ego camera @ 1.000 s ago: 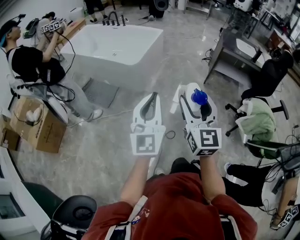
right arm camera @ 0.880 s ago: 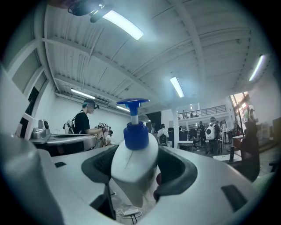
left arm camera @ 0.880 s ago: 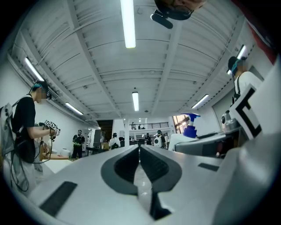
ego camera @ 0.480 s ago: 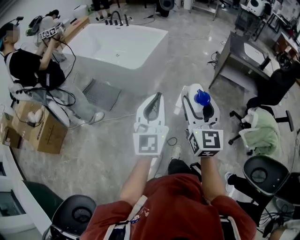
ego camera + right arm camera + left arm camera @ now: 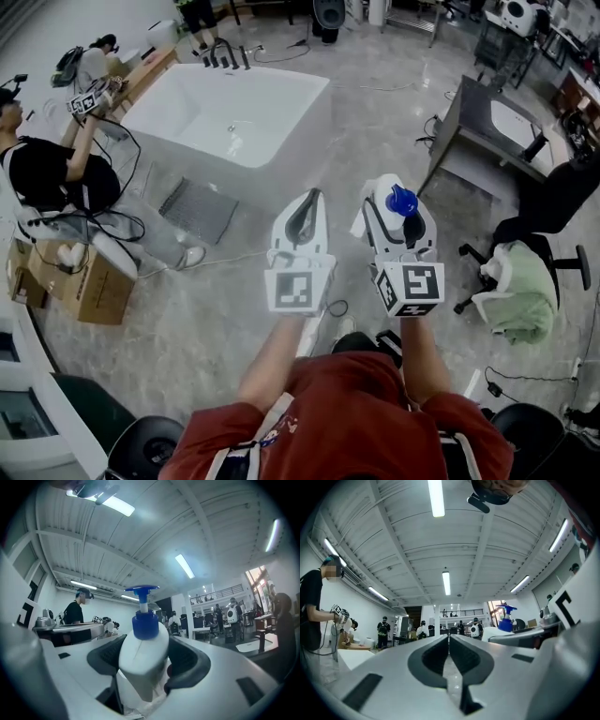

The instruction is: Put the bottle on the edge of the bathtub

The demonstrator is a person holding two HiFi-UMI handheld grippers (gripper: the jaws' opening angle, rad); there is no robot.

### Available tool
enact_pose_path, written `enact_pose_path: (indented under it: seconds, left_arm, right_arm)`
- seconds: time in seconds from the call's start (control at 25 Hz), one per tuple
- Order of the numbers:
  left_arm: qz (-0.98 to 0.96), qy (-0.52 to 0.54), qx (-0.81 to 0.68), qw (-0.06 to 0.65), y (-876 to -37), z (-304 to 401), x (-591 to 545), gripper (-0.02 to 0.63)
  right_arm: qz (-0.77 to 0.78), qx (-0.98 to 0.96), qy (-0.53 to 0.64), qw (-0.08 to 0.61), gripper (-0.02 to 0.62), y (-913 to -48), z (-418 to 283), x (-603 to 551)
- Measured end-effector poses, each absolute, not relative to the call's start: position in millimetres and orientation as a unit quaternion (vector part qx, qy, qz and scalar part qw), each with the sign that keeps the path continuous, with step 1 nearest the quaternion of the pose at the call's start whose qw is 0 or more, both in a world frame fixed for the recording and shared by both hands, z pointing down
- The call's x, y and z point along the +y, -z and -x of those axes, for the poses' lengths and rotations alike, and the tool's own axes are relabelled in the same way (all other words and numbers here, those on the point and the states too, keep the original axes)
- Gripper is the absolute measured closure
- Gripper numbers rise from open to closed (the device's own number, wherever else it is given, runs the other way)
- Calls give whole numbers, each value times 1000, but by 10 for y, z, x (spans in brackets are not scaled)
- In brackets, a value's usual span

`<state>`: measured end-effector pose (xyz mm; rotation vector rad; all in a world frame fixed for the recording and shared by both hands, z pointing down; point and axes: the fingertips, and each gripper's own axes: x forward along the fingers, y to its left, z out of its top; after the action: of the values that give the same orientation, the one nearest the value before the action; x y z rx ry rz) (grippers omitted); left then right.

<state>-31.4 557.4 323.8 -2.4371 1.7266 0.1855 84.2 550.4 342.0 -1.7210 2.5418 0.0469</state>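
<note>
My right gripper [image 5: 397, 212] is shut on a white bottle [image 5: 143, 660] with a blue pump top [image 5: 401, 198]; the bottle fills the space between the jaws in the right gripper view. My left gripper [image 5: 302, 208] hangs beside it, shut, with nothing between its jaws [image 5: 449, 641]. The white bathtub [image 5: 281, 150] stands on the floor ahead and to the left, its black faucet [image 5: 223, 52] at the far end. Both grippers are held level in the air, well short of the tub.
A grey mat [image 5: 195, 210] lies in front of the tub. A seated person [image 5: 56, 183] with grippers and cardboard boxes [image 5: 80, 279] are at the left. A grey desk [image 5: 487, 136] and an office chair with green cloth [image 5: 520, 281] stand at the right.
Both grippers have travelled forward across the room with the bottle still held. The bathtub now lies closer, and the chairs at the right have slid back in view.
</note>
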Motion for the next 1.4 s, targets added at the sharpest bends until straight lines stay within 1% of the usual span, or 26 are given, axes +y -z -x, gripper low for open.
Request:
enact_pose_path:
  seconds: [0.2, 0.72, 1.0, 1.4]
  left_arm:
    - [812, -59, 575, 79, -3248, 42, 5233, 588]
    - [817, -49, 570, 74, -3330, -267, 4750, 588]
    - [819, -55, 566, 70, -3392, -275, 4311, 588]
    - [819, -62, 566, 70, -3391, -138, 3254, 588]
  right_arm:
    - [562, 826, -8, 39, 311, -3453, -1117, 5182]
    - [568, 822, 2, 47, 311, -3518, -1459, 4736]
    - [567, 823, 0, 40, 311, -3570, -1424, 4293]
    - [565, 824, -4, 35, 313, -3557, -1235, 3242]
